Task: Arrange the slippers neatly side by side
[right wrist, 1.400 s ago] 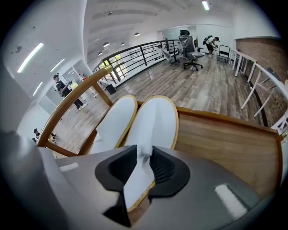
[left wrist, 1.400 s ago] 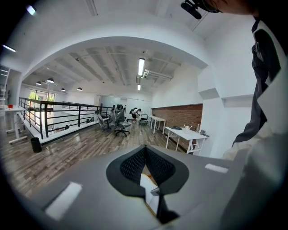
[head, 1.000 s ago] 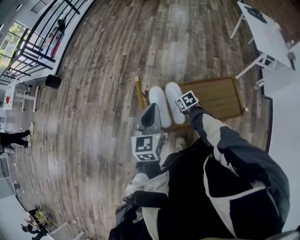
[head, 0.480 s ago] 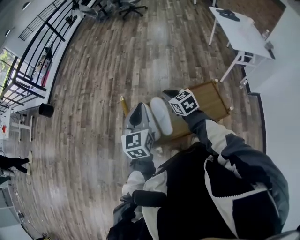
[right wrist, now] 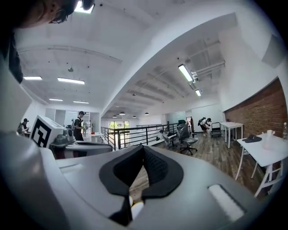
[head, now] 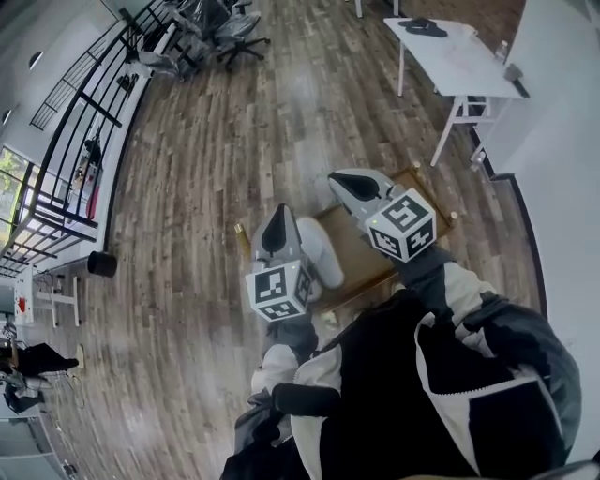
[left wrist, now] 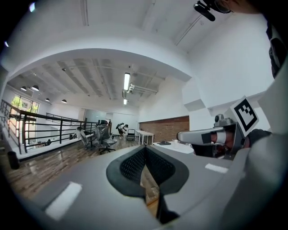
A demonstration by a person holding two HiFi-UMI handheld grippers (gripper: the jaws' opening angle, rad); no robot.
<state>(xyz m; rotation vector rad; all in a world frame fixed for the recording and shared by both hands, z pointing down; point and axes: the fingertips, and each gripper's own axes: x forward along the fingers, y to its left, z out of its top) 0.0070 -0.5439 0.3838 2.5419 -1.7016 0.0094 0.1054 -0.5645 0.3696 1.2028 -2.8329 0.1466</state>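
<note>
Lying just beside the left gripper (head: 278, 221), seemingly one white slipper (head: 322, 253)

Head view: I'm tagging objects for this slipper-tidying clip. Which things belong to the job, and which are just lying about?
Belong to the job:
white slipper, only one shows
wooden board under it
left gripper, shut, empty
right gripper, shut, empty

Just lying about:
white table
office chairs
black bin

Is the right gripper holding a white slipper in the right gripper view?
No, the right gripper has its jaws closed together with nothing between them.
</note>
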